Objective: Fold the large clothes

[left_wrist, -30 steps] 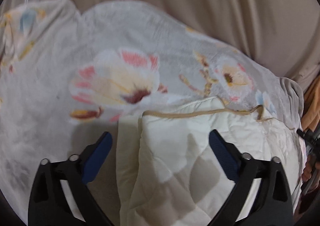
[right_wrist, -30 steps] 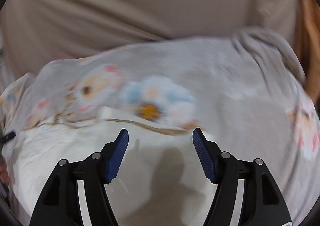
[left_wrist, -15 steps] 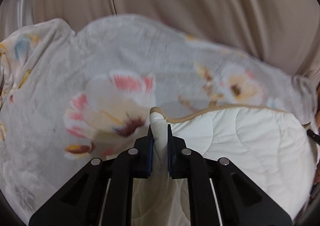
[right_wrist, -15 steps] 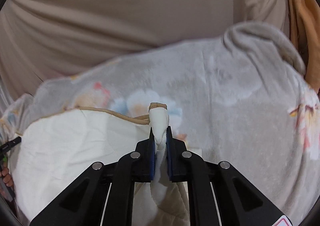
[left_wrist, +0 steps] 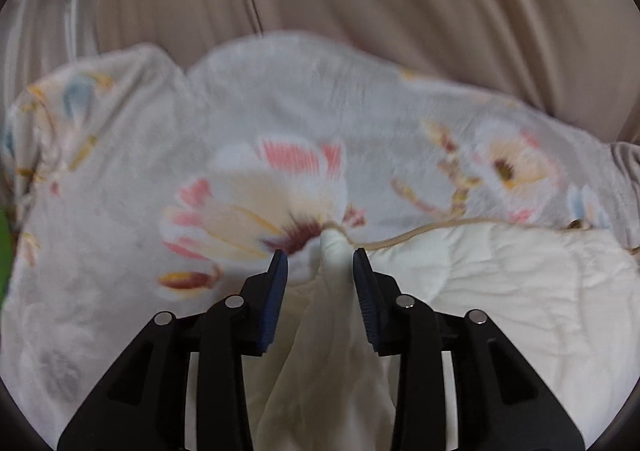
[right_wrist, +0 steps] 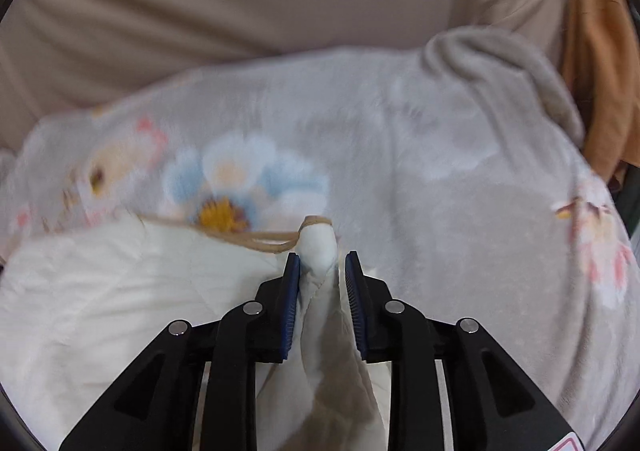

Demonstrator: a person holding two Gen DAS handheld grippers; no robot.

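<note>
Your left gripper [left_wrist: 320, 263] has its jaws parted, with a pinched-up corner of the cream quilt [left_wrist: 500, 291] standing in the gap and not touching either blue pad; it grips nothing. The quilt lies cream side up on the floral blanket [left_wrist: 160, 155], its tan-piped edge [left_wrist: 420, 231] running off to the right across the printed flowers. Beyond both hangs the beige curtain [left_wrist: 400, 11].

Your right gripper [right_wrist: 322, 263] is narrower but also parted. The other quilt corner sits between its pads, with small slivers of space on each side, so you probably have no real hold there either. The piping [right_wrist: 240, 239] trails off to the left, and an orange cloth [right_wrist: 600, 71] hangs at the far right.

You appear to be at the release: a fold has been carried over and both corners set down on the blanket. Whether the edges line up underneath is not visible.

Next, draw both grippers straight back so the corners do not drag and lift. Then look for the next fold line, likely the short ends of this halved quilt, and take fresh grips there, deep enough to catch all layers.
</note>
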